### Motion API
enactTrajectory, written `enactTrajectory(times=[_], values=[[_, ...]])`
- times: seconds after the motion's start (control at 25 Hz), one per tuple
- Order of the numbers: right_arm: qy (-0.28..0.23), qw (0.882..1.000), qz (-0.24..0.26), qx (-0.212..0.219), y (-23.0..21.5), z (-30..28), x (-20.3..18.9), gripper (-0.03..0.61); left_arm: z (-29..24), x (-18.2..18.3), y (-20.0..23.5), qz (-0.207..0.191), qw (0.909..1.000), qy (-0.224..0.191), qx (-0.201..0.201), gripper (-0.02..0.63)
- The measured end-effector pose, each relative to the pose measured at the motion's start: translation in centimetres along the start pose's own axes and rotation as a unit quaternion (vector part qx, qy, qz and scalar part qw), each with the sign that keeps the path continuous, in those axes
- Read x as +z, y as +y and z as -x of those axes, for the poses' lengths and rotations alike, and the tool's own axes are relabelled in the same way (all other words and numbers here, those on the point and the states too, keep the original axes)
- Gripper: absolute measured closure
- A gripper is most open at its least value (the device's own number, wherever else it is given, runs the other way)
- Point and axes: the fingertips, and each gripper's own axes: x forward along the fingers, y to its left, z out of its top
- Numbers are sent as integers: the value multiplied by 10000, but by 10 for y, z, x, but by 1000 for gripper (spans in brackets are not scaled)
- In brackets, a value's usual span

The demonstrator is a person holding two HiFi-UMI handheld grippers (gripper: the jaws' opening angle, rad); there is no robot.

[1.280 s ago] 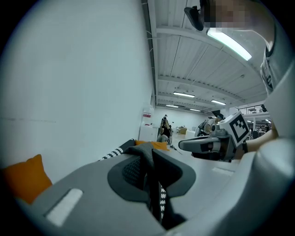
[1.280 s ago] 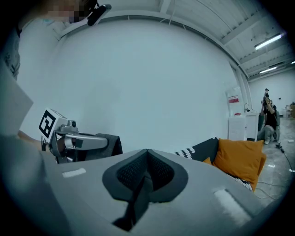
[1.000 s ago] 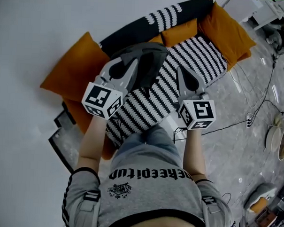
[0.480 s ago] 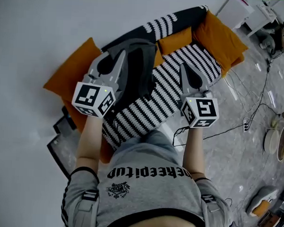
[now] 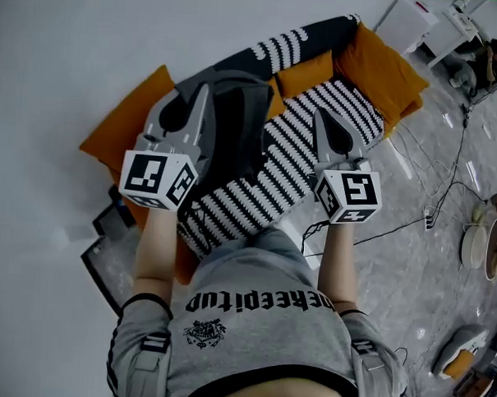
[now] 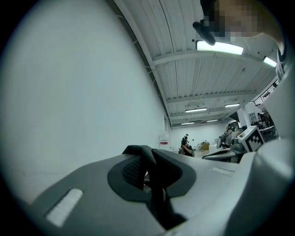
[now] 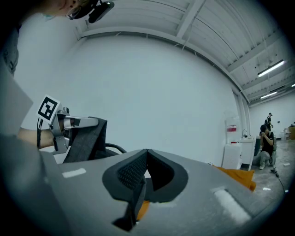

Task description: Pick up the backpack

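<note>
On the left the white wall [image 5: 66, 54] runs close along the back of the sofa [image 5: 317, 127], so I have little room on that side. To the right the grey floor [image 5: 430, 267] is open; only a thin cable [image 5: 399, 225] lies across it. The backpack [image 5: 239, 123] is over the left end of the sofa seat, right at my left gripper [image 5: 201, 93]. It is well apart from my right gripper [image 5: 322, 119], which is over the middle of the seat. I cannot tell if its bottom touches the seat.

The backpack is dark grey fabric, soft and a little sagging. The sofa cover has black and white stripes. The cushions [image 5: 384, 64] are plain orange with rounded corners. The floor looks polished, like stone.

The left gripper view shows what the head view does not. There the jaws of the left gripper [image 6: 146, 159] are pinching a dark woven strap [image 6: 138, 150], which folds over their tips. In the right gripper view the jaws of the right gripper [image 7: 146, 152] are pressed together at the tips, and I see nothing between them. This view also shows the backpack [image 7: 85, 138] from the side, hanging under the left gripper, with the wall behind.
</note>
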Motion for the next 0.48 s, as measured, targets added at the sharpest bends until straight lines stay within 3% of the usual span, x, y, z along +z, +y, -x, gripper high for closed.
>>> enactTrajectory(times=[0.48], values=[[-183, 9998, -69, -83, 7, 7, 6, 575, 23, -8, 10, -27, 9995, 65, 296, 566]])
